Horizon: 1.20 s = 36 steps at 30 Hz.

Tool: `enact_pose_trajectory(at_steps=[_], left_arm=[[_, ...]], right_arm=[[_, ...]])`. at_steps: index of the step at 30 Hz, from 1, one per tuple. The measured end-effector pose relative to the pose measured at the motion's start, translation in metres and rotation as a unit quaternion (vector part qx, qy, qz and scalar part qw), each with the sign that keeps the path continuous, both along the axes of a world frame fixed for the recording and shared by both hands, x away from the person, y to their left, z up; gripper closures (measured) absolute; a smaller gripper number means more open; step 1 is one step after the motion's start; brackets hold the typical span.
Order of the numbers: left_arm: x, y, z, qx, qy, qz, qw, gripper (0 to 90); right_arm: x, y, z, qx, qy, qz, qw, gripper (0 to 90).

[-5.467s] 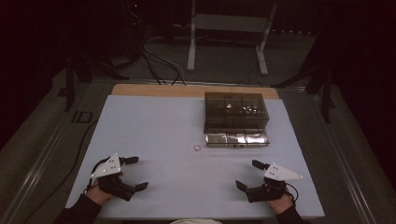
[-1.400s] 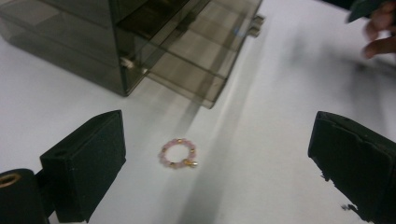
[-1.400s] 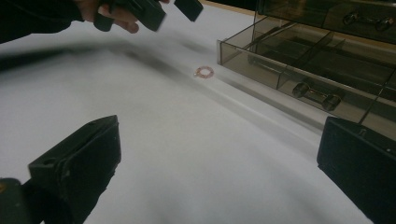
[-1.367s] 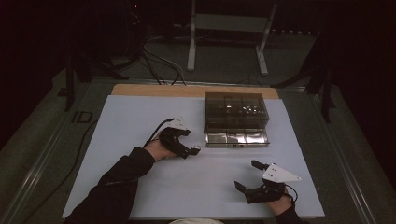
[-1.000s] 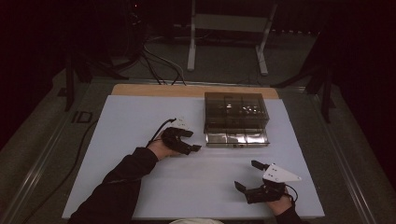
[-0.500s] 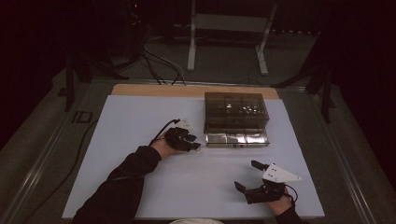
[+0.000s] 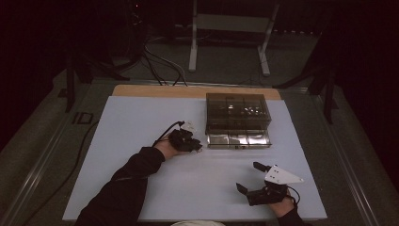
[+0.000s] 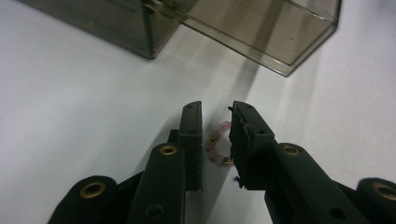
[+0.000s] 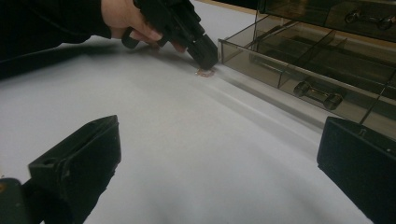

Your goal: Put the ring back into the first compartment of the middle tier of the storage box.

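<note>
Just between left tool point(image 8: 215, 140) jaws: bracelet point(image 8: 217, 148)

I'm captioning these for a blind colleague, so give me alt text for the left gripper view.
The left gripper, seen from just behind its two black fingers, is lowered onto a white table with a small pink beaded ring lying in the narrow gap between them. Beyond it sits a smoky transparent plastic box with one drawer pulled out.

High view looks down the table point(image 7: 141, 117); both gripper views sit low, sharing the smoked drawer box point(image 7: 237, 113).
</note>
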State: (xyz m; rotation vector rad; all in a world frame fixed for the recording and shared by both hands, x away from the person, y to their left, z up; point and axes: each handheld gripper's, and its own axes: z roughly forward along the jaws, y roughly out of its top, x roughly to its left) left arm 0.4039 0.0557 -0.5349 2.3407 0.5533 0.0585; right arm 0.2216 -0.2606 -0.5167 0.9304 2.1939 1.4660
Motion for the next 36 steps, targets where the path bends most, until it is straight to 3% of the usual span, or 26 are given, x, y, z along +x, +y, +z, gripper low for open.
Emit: enact_pose_trajectory(at_steps=[4,8,19,36], left_arm=[[0.0006,-0.0013,0.0009,0.013,-0.006,0.004,0.9999,82.1],[0.0015,-0.0003,0.0000,0.009,-0.004,0.007,0.9999,88.0],[0.0005,-0.0020,0.0019,0.020,-0.007,0.006,0.9998,90.0],[0.0002,0.0014,0.0076,0.014,-0.005,0.010,0.9998,90.0]], right_arm=[[0.0002,-0.0002,-0.0002,-0.001,0.001,-0.001,1.0000,0.0],[0.0000,0.0002,-0.0001,-0.001,0.001,0.000,1.0000,0.0],[0.0004,-0.0001,-0.0004,-0.003,0.002,0.000,1.0000,0.0],[-0.0002,0.0002,0.0001,-0.005,0.000,-0.001,1.0000,0.0]])
